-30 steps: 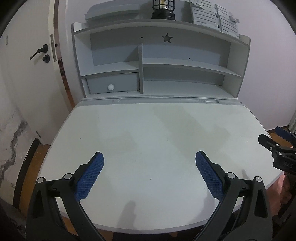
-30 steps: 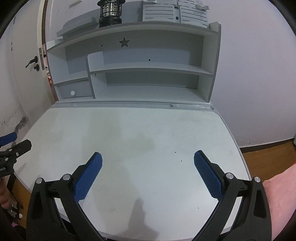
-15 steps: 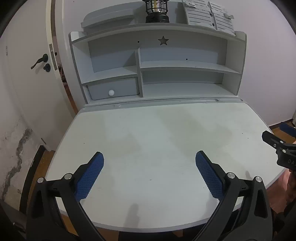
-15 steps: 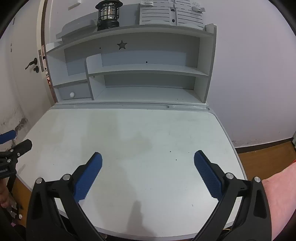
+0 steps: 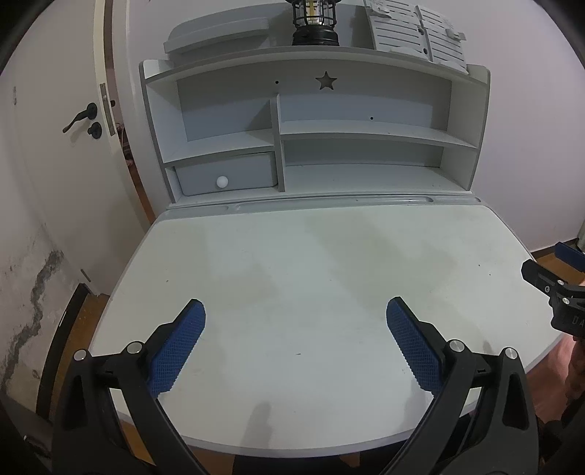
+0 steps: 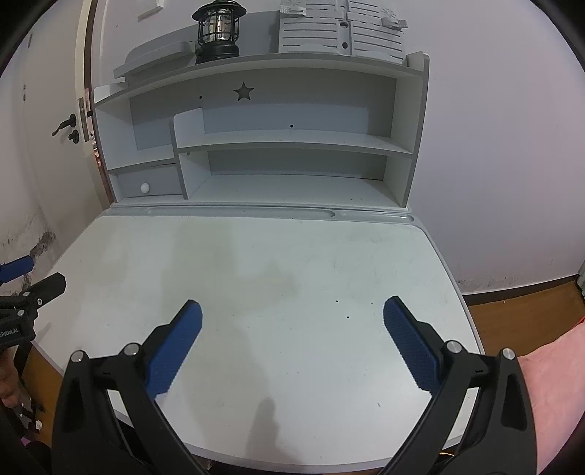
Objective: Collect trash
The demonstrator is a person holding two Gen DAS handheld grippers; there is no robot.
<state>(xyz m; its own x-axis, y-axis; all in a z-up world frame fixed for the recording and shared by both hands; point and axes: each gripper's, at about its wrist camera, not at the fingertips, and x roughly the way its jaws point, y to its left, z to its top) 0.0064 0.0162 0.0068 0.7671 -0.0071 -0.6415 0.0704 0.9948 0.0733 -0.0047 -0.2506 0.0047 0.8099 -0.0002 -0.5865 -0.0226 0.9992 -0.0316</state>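
Observation:
No trash shows in either view. My left gripper (image 5: 295, 310) hangs open above the near part of a pale grey desk top (image 5: 310, 263), nothing between its blue pads. My right gripper (image 6: 292, 310) is open too, over the same desk top (image 6: 274, 263), and holds nothing. Part of the right gripper (image 5: 559, 292) shows at the right edge of the left wrist view. The left gripper (image 6: 22, 288) shows at the left edge of the right wrist view. Only tiny dark specks (image 6: 342, 310) mark the desk surface.
A grey shelf unit (image 5: 314, 139) with a star cutout and a small drawer (image 5: 226, 177) stands at the desk's back. On top sit a black lantern (image 5: 314, 22) and slatted grey racks (image 5: 416, 33). A white door (image 5: 69, 146) is left; wooden floor (image 6: 523, 318) right.
Both grippers have pulled back and tilted up a little, so the shelf unit sits lower and its top shows more. Both stay open and empty.

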